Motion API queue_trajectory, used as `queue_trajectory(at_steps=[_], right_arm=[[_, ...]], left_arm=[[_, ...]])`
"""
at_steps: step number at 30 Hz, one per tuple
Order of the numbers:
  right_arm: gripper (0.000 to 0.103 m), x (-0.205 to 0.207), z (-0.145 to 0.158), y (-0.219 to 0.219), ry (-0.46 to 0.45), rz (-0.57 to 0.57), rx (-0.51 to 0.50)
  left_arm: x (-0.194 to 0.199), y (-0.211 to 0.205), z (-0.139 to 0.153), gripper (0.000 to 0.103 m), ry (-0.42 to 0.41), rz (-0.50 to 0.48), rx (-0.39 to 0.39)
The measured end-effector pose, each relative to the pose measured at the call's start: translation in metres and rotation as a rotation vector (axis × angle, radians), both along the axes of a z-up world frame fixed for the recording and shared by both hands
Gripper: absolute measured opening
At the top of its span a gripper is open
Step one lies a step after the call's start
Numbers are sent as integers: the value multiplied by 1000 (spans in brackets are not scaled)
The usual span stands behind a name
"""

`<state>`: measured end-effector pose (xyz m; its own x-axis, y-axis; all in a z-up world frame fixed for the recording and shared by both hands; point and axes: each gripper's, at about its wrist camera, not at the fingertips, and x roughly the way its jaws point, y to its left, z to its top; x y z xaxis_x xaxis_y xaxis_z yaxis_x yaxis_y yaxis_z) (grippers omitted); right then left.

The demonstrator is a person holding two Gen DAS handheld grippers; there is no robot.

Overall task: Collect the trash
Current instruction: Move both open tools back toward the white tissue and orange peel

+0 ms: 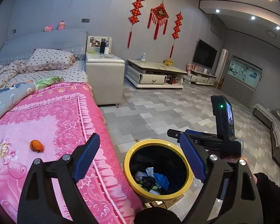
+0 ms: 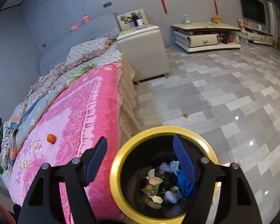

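Jaws on your left gripper point(image 1: 140, 156) and right gripper point(image 2: 141, 156) gape empty above the yellow-rimmed black bin point(image 2: 119, 168); orange peel point(image 1: 37, 146) lies on the pink bedspread point(image 1: 65, 115) beside it.

Bedroom setting, left wrist view. Pink floral bedspread point(image 1: 52, 115) covers the bed at 9 o'clock; a polka-dot pillow point(image 1: 50, 58) lies at its head, toward 10 o'clock, with two pink plush toys point(image 1: 54, 26) on the headboard above. A cream bedside cabinet point(image 1: 105, 74) stands just beside the bed, bearing a dark flask point(image 1: 102, 45). Red knot ornaments point(image 1: 157, 18) hang on the wall at 12 o'clock, above a cream coffee table point(image 1: 155, 74). A wall-mounted television point(image 1: 205, 56) sits toward 2 o'clock. Grey tiled floor point(image 1: 158, 112) fills the centre.
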<state>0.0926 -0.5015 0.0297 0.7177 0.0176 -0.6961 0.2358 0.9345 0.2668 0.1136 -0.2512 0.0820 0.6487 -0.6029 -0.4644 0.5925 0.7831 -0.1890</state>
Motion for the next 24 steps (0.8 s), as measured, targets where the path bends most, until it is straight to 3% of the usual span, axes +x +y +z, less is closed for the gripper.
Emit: queue_trajectory(at_steps=[8, 17, 24], right_arm=[[84, 43, 13, 68, -25, 193, 13], [85, 96, 8, 152, 6, 370, -3], [85, 123, 5, 203, 19, 458, -29]], left_arm=[[-7, 62, 7, 90, -33, 142, 24], [5, 140, -36, 90, 65, 329, 121], [10, 181, -70, 90, 141, 408, 159]])
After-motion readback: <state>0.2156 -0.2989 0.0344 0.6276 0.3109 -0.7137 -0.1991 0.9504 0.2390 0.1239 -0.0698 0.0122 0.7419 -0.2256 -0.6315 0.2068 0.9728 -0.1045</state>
